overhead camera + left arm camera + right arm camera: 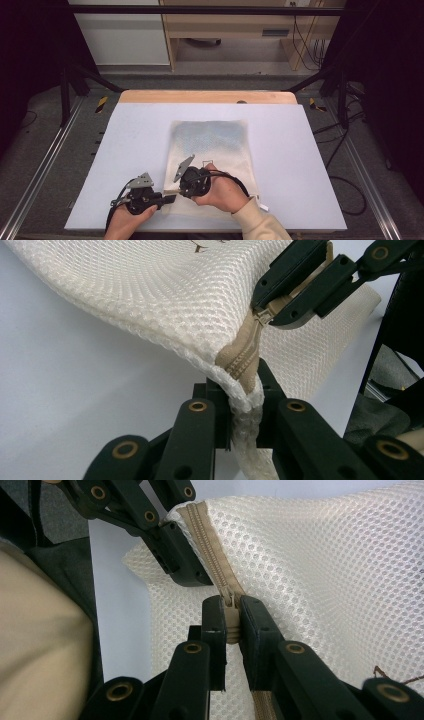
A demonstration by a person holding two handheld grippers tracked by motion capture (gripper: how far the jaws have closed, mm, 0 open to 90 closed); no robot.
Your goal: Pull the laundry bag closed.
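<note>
A cream mesh bag [210,145] with a tan zipper [246,356] lies on the white table top [130,150], its near left corner lifted. My left gripper [244,412] is shut on that corner [245,400], at the zipper's end. My right gripper [231,622] is shut on the tan zipper pull [231,611], close to the left jaws. In the high view both grippers sit at the bag's near left edge, left gripper [169,199], right gripper [172,190].
The table top's near edge [200,230] lies just below the hands. A wooden strip [207,96] runs along the far side. Metal rails [35,175] and black frame legs flank the table, with cables [345,185] on the floor at right.
</note>
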